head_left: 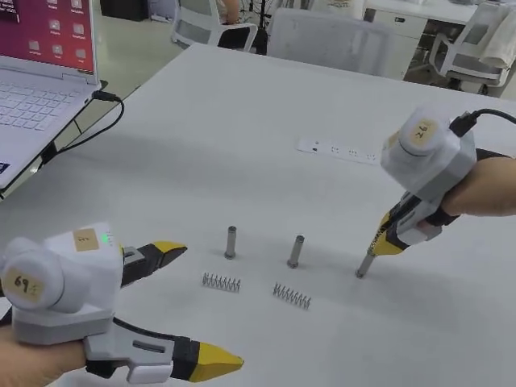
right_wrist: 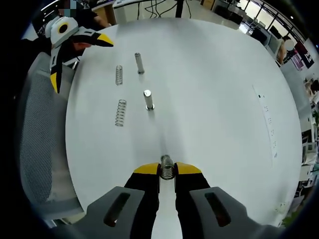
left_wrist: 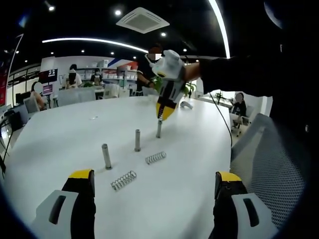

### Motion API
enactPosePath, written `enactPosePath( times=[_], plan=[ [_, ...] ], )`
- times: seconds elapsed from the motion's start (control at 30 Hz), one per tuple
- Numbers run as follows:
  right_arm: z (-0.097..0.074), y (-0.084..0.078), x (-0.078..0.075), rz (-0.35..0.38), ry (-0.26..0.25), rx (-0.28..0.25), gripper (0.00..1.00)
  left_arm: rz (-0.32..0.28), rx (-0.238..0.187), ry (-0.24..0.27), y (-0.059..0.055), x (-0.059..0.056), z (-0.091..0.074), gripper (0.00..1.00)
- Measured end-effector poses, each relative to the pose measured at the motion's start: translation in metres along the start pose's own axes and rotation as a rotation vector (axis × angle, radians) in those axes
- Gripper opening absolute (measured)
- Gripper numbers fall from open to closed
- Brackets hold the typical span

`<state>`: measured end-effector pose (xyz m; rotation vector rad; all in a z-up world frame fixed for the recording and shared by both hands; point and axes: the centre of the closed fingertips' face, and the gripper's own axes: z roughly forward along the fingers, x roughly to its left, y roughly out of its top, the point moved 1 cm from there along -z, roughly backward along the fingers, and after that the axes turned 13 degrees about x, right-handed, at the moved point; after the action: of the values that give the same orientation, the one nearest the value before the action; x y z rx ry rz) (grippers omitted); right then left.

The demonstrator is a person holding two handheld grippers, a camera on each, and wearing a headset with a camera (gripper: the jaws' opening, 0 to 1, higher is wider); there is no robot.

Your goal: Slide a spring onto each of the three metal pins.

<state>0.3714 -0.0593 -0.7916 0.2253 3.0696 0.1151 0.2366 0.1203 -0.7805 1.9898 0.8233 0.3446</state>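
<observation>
Three short metal pins stand upright in a row on the white table point(head_left: 242, 121): the left pin point(head_left: 230, 242), the middle pin point(head_left: 296, 251) and the right pin point(head_left: 364, 266). Two loose springs lie in front of them, one point(head_left: 221, 282) below the left pin and one point(head_left: 291, 296) below the middle pin. My right gripper point(head_left: 383, 242) points down at the right pin, shut on a third spring point(right_wrist: 167, 170) that sits at the pin's top. My left gripper point(head_left: 197, 306) hovers at the lower left, open, with nothing between its fingers.
An open laptop point(head_left: 40, 72) with a black cable point(head_left: 97, 121) sits at the far left edge. A white power strip point(head_left: 339, 151) lies behind the pins. Office chairs point(head_left: 218, 24) stand beyond the table's far edge.
</observation>
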Motion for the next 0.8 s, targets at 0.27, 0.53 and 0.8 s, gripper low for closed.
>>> enactPosePath(
  times=[0.27,0.53,0.8],
  plan=[
    [0.013,-0.001,0.001,0.021,0.022,-0.004,0.09,0.0,0.004,0.002,0.001,0.003,-0.001,0.97],
    [0.028,0.0,0.0,0.033,0.041,-0.001,0.09,-0.002,0.011,0.005,-0.001,0.004,-0.003,0.96],
    [0.04,-0.001,0.001,0.036,0.049,0.009,0.09,-0.007,0.014,0.008,-0.003,0.007,-0.003,0.96]
  ],
)
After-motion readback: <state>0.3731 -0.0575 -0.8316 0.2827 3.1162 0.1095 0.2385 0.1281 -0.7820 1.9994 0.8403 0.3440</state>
